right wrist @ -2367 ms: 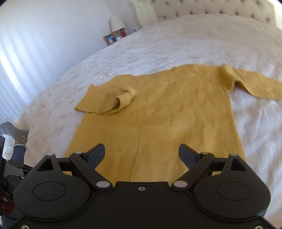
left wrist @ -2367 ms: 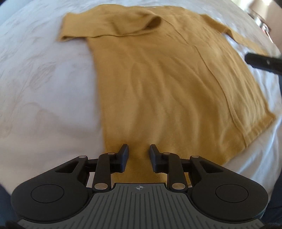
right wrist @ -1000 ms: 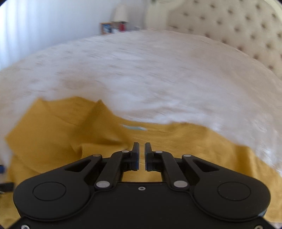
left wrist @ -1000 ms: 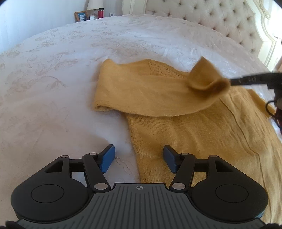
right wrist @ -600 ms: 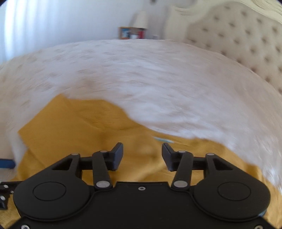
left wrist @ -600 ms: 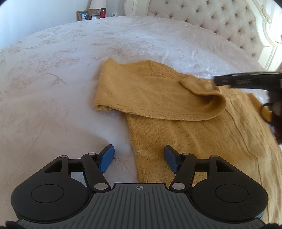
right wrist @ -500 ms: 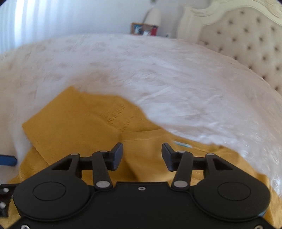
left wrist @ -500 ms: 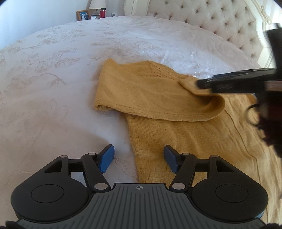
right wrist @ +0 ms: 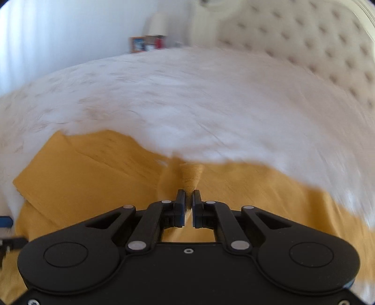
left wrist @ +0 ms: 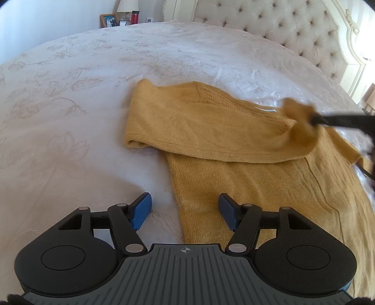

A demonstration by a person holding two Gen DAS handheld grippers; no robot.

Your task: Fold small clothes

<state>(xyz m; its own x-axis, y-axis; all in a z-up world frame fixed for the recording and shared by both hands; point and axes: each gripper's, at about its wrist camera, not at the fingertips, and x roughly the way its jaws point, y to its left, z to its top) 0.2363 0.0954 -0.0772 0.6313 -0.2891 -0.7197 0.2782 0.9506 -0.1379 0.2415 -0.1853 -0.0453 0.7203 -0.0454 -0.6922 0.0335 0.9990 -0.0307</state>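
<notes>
White bed point(left wrist: 70, 105), tufted headboard point(left wrist: 281, 30) behind. Yellow sweater point(left wrist: 257, 187) lies flat mid-bed, left sleeve point(left wrist: 199, 131) already folded across the chest. Right gripper point(right wrist: 189, 199) clenched on a pinch of knit, probably that sleeve's cuff; view blurred. Left gripper point(left wrist: 185, 211) spread wide, empty, straddling the side edge. Other sleeve and body folds remain.

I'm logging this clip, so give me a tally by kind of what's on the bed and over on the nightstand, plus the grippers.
Mustard sweater: 1
Grippers: 2, left gripper open, right gripper shut on the sweater
Lamp: 1
Picture frame: 1
Red bottle: 1
Total: 6
</notes>
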